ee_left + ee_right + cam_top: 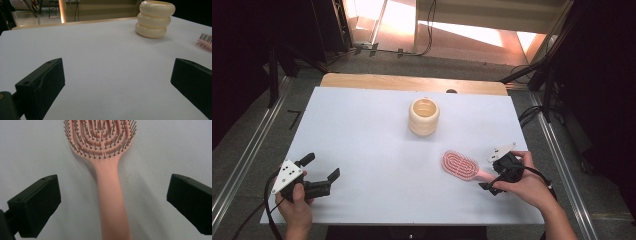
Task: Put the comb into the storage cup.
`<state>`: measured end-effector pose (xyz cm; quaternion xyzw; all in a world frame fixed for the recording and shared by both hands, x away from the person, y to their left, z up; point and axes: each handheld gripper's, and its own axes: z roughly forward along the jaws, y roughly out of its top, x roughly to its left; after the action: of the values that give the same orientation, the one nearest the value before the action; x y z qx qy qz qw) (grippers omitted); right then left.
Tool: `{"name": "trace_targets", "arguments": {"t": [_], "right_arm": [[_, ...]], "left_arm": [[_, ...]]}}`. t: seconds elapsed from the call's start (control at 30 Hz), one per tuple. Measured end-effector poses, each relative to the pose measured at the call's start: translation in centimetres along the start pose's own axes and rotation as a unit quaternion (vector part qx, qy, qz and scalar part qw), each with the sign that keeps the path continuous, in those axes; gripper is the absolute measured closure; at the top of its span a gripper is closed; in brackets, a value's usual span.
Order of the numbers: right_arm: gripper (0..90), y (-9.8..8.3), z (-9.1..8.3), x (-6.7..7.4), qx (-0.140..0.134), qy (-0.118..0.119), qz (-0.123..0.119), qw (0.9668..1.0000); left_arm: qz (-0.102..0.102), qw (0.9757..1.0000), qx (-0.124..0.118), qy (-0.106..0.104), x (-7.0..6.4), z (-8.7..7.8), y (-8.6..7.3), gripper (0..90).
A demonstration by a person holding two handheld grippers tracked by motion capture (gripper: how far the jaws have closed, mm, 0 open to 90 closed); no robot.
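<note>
Right gripper (113,202) jaws apart, straddling pink hairbrush (107,182) handle, untouched; left gripper (117,80) jaws apart; no legible writing.

White table top (362,130) over a wooden board whose far edge shows (412,82). Cream holder (424,116) of 3 stacked rings (upright, mouth open upward) stands near the table's far middle. Grey floor, metal rails (242,165) and black cables (532,114) surround the table.
</note>
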<state>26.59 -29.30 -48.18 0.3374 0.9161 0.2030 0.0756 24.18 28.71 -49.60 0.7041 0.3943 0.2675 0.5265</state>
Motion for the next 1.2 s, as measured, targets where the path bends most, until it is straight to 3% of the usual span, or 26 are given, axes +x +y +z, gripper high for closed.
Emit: {"name": "trace_targets", "arguments": {"t": [0.1, 0.2, 0.37, 0.77, 0.83, 0.87, 0.93, 1.03, 1.2], "right_arm": [[7.2, 0.3, 0.2, 0.1, 0.009, -0.002, -0.004, 0.9999], [24.3, 0.5, 0.5, 0.1, 0.017, -0.008, -0.006, 0.9998], [38.3, 0.9, 0.9, -0.1, 0.034, 0.000, -0.002, 0.9994], [55.2, 1.6, 1.4, -0.4, 0.063, 0.012, -0.019, 0.9977], [59.4, 1.6, 1.4, -0.3, 0.067, 0.013, -0.025, 0.9974], [65.7, 1.7, 1.4, -0.3, 0.068, 0.017, -0.038, 0.9968], [67.1, 1.8, 1.4, -0.1, 0.071, 0.019, -0.052, 0.9959], [67.8, 2.0, 1.4, -0.2, 0.080, 0.026, -0.054, 0.9950], [68.1, 1.7, 1.4, -0.3, 0.067, 0.029, -0.057, 0.9957]], "left_arm": [[0.000, 1.0000, 0.000, 0.000, 0.0, 0.0, 0.0, 0.0], [0.000, 1.0000, 0.000, 0.000, 0.0, 0.0, 0.0, 0.0], [-0.001, 1.0000, -0.001, -0.001, 0.0, 0.0, 0.0, 0.0], [0.000, 1.0000, -0.001, -0.002, 0.0, 0.0, 0.0, 0.0], [0.000, 1.0000, -0.001, -0.002, 0.0, 0.0, 0.0, 0.0], [0.000, 1.0000, 0.000, -0.002, 0.0, 0.0, 0.0, 0.0], [0.000, 1.0000, 0.000, -0.002, 0.0, 0.0, 0.0, 0.0], [0.000, 1.0000, 0.000, -0.002, 0.0, 0.0, 0.0, 0.0], [-0.002, 1.0000, -0.002, -0.003, 0.0, 0.0, 0.0, 0.0]]}}
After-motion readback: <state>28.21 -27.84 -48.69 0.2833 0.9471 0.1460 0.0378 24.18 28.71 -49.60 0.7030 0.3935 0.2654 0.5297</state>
